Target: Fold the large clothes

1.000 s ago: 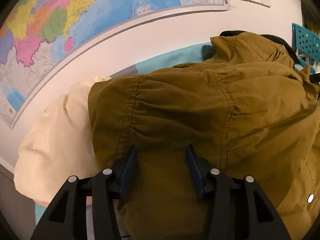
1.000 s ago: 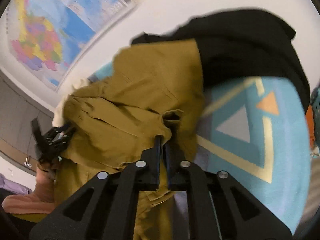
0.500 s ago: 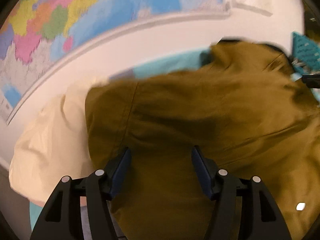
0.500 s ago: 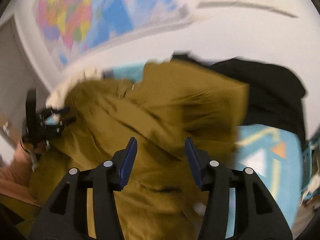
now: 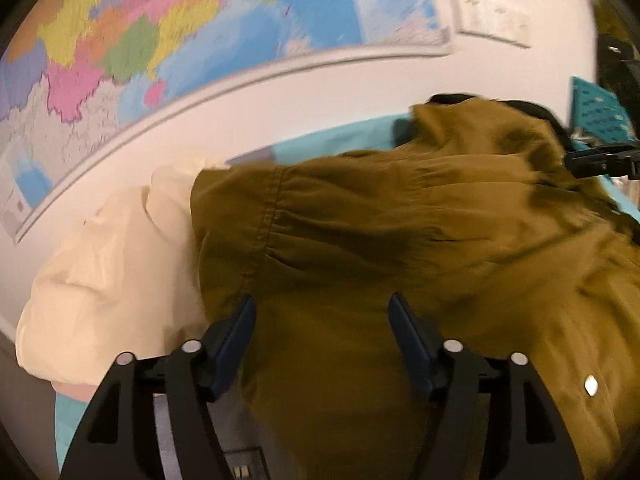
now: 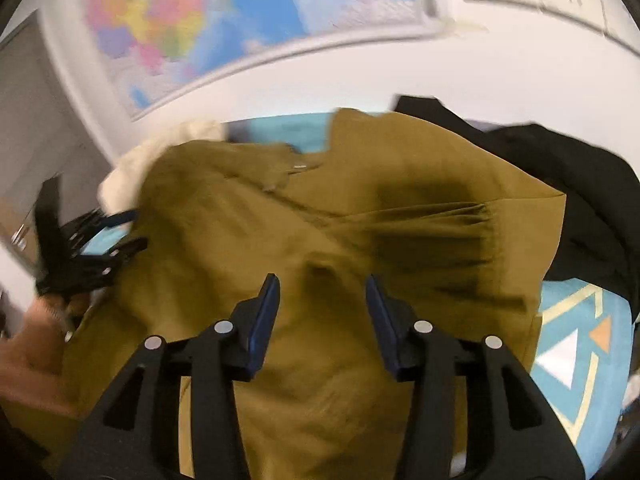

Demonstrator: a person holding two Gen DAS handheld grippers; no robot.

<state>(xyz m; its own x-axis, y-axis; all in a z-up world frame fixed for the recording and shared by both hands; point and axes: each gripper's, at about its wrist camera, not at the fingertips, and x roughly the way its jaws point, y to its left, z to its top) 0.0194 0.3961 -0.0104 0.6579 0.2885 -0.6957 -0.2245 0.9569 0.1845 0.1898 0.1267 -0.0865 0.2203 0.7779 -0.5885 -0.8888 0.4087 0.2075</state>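
An olive-brown jacket [image 5: 400,232] lies rumpled on a blue patterned cloth, filling most of both views [image 6: 360,220]. My left gripper [image 5: 322,316] is open and empty, its blue pads just above the jacket near a gathered seam. My right gripper [image 6: 322,296] is open and empty over the jacket's middle. The left gripper also shows at the left edge of the right wrist view [image 6: 88,256], at the jacket's side. The right gripper's tip shows at the right edge of the left wrist view [image 5: 600,160].
A cream garment [image 5: 116,272] lies left of the jacket. A black garment [image 6: 560,184] lies behind it on the right. The blue cloth with triangles [image 6: 572,344] shows at the right. A teal perforated basket [image 5: 596,112] stands far right. A map [image 5: 160,40] hangs on the wall.
My right gripper let go of the jacket fold, opened, and swung to face the wall. My left gripper opened wider and drew back slightly. The jacket settled flatter.
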